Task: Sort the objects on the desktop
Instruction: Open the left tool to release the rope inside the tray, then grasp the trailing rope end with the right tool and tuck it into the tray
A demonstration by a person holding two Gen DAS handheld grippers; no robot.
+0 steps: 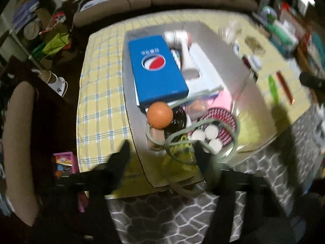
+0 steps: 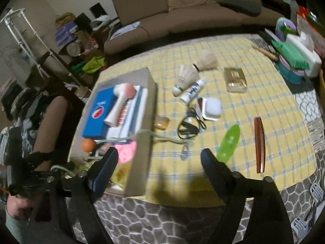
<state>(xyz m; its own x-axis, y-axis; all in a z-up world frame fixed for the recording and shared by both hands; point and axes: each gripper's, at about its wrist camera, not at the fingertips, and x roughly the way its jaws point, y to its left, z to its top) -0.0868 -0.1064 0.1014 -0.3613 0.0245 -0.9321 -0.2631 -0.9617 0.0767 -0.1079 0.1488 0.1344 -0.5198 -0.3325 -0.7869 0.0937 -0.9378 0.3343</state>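
A cardboard box [image 1: 132, 105] sits on the yellow checked tablecloth [image 1: 97, 93]. It holds a blue Pepsi box [image 1: 156, 69], a white handheld device [image 1: 182, 48], an orange ball [image 1: 159, 114], a round brush [image 1: 221, 122] and white caps [image 1: 205, 136]. A grey-green cord [image 1: 182, 134] loops over its near end. My left gripper [image 1: 162, 152] is open above the box's near edge; the cord runs past its right finger [image 1: 203, 156]. My right gripper [image 2: 159, 156] is open and empty over the box's right wall [image 2: 144, 142]. The left gripper also shows in the right wrist view [image 2: 40, 174].
On the cloth right of the box lie a shuttlecock [image 2: 183, 79], a white tube [image 2: 193, 91], a white case [image 2: 211, 108], a black cable [image 2: 189, 126], a green strip [image 2: 228, 142], a red-brown stick [image 2: 260, 144] and a gold packet [image 2: 235, 77]. A brown sofa [image 2: 182, 10] stands behind.
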